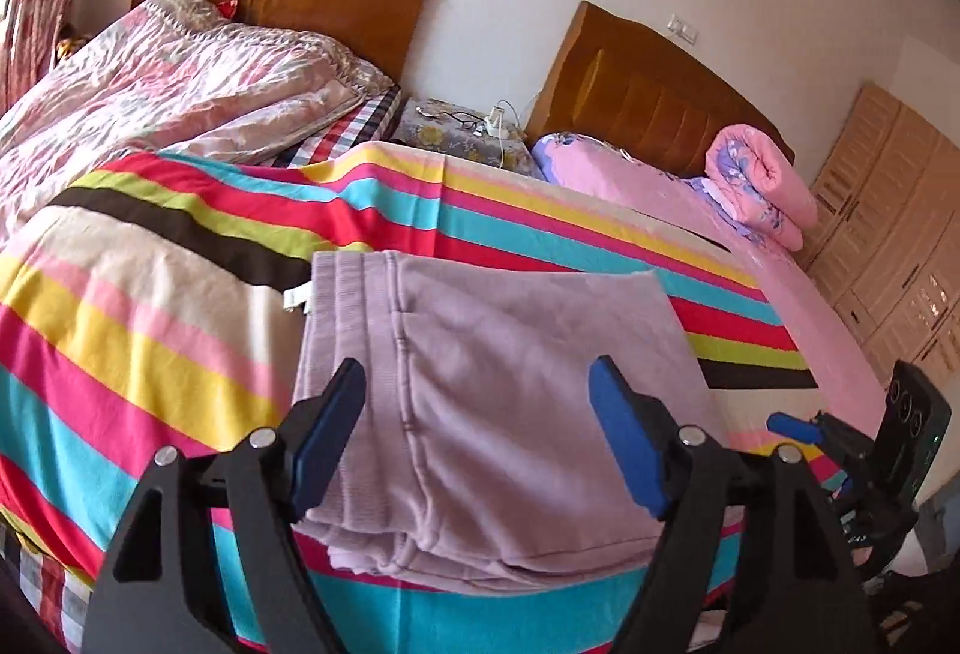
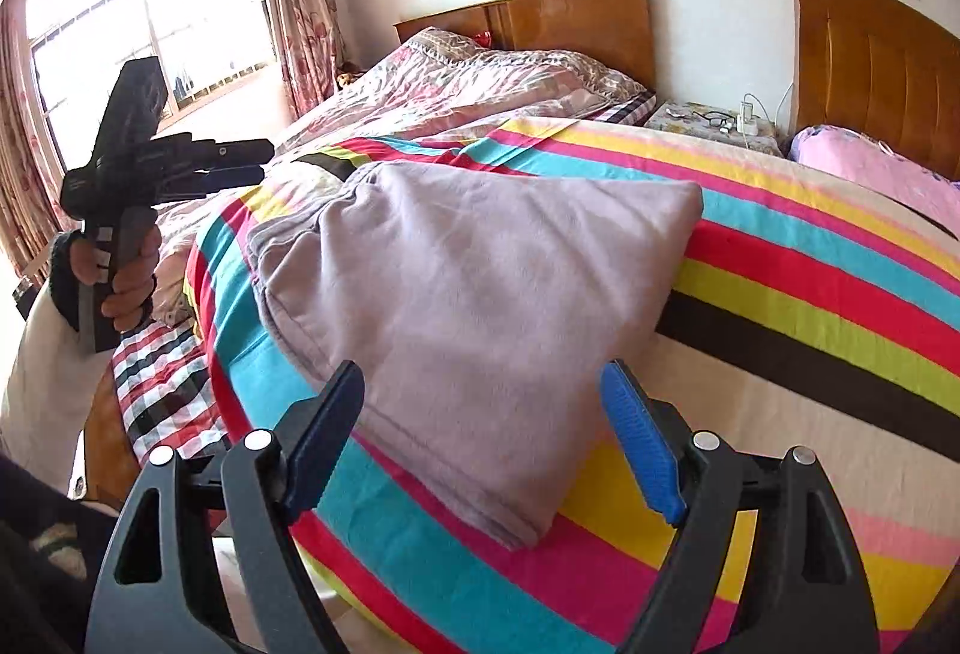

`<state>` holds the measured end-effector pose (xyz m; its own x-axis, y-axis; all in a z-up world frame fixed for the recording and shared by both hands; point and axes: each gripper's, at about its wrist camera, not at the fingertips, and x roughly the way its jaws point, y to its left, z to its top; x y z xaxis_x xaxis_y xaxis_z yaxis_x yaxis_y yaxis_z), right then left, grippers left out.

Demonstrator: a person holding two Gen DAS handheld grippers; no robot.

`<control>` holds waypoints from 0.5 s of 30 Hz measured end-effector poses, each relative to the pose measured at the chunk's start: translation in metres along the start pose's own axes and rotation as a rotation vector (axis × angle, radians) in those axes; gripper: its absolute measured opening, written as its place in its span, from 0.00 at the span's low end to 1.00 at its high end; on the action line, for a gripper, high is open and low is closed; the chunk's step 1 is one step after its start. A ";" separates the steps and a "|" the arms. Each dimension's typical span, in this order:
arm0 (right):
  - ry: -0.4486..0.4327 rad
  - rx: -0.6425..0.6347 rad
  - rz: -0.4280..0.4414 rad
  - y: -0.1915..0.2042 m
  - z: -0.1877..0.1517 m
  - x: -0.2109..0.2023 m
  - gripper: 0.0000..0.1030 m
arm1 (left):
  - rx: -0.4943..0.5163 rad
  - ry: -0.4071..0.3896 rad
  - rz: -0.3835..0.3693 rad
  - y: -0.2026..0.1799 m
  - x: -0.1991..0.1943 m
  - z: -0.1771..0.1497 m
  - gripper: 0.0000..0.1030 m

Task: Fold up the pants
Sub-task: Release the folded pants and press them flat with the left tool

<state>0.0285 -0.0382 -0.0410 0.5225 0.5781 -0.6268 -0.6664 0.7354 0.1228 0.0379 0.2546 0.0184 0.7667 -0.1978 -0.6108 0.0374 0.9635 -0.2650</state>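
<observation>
Jaws wide on both sides, nothing pinched; the left gripper (image 1: 477, 390) hangs over the near end of the folded lilac sweatpants (image 1: 474, 384), blue pads apart and clear of the cloth; the right gripper (image 2: 483, 396) stands just as wide above the near corner of the same sweatpants (image 2: 480, 306), pads off the fabric. Out from the tongs: the sweatpants lie in a flat, stacked rectangle on the striped blanket (image 1: 150, 330), ribbed waistband on the far left edge in the left wrist view, folded layers showing at the near edge; the blanket runs in bands of pink, yellow, turquoise, red and brown across the bed. In the right wrist view a hand (image 2: 129, 282) grips the left gripper's handle, off to the left of the pants; whether a sleeve covers that wrist is hard to tell. Further back: a crumpled pink floral quilt (image 1: 180, 78), two wooden headboards, a nightstand (image 1: 456, 129) between them with glasses and a charger on it; a rolled pink duvet (image 1: 762, 186) on the far bed.
</observation>
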 end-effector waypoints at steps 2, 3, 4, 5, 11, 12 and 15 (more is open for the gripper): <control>0.006 -0.034 -0.003 0.012 0.015 0.024 0.77 | 0.088 0.062 0.058 -0.021 0.029 -0.007 0.75; 0.045 -0.050 0.013 0.016 0.017 0.039 0.77 | 0.098 0.103 0.061 -0.022 0.042 -0.014 0.75; 0.096 -0.079 0.012 0.022 0.015 0.053 0.77 | 0.082 0.150 0.060 -0.015 0.057 -0.025 0.74; 0.151 -0.127 0.010 0.029 0.007 0.065 0.78 | 0.068 0.178 0.078 -0.006 0.064 -0.036 0.71; 0.188 -0.230 0.116 0.028 0.001 0.058 0.80 | 0.038 0.114 -0.013 0.024 0.049 -0.065 0.69; 0.176 -0.238 0.120 0.023 0.009 0.056 0.80 | 0.026 0.112 -0.021 0.026 0.051 -0.064 0.69; 0.116 -0.190 0.091 -0.005 0.042 0.058 0.81 | 0.028 0.102 -0.027 0.028 0.050 -0.067 0.69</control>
<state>0.0848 0.0065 -0.0455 0.3979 0.5863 -0.7056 -0.8018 0.5960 0.0431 0.0347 0.2598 -0.0696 0.6960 -0.2396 -0.6768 0.0763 0.9620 -0.2621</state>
